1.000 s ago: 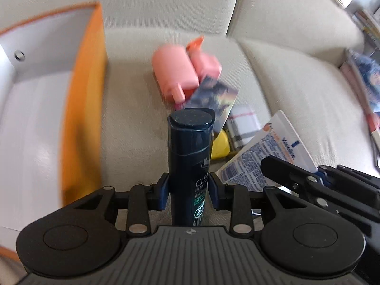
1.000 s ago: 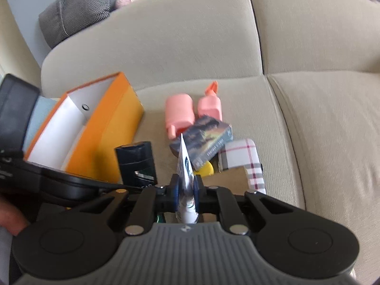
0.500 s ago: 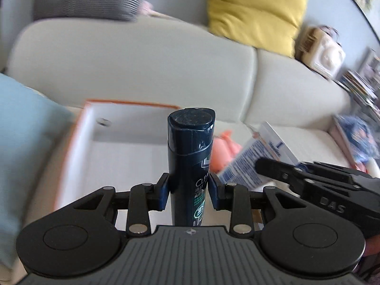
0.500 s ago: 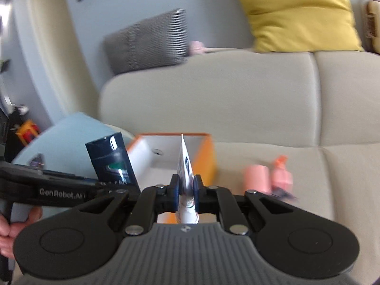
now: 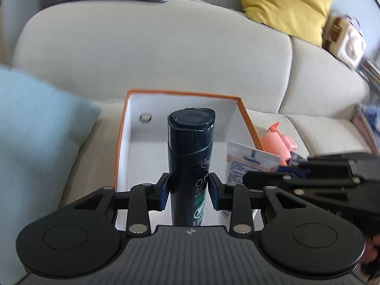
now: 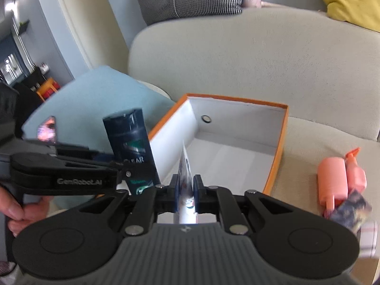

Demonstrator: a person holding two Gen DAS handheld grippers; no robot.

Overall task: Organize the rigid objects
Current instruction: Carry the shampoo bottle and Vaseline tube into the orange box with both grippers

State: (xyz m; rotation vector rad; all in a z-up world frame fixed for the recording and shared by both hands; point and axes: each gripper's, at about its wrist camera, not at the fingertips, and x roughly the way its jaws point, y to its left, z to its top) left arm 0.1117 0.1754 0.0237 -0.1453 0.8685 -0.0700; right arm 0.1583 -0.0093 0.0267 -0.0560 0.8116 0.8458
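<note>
The orange box (image 5: 244, 116) sits open on the sofa (image 5: 152, 54), and as far as both views show its white inside holds nothing yet, so no object has been put away.

The left tool (image 5: 188, 191) is clamped on a dark shampoo bottle (image 5: 190, 147), cap forward, and holds it above the box's near end. The right tool (image 6: 185, 193) is pinched nearly shut on a flat white tube (image 6: 186, 173), seen edge-on in its own view; in the left view the tube's printed face (image 5: 249, 163) hangs just over the box's right wall. Both things are in the air, not touching the box floor. A hand (image 6: 16, 207) grips the left tool's handle at the edge of the right view.

By my judgement the task is at an early stage: two things are carried to the box and only need lowering and releasing. Still lying on the sofa seat to the right of the box are two pink bottles (image 6: 332, 178), side by side, a small dark printed box (image 6: 351, 207) touching them, and a checked thing at the frame edge, too blurred to name. These look like the remaining work, so most of the sorting is left to do.
</note>
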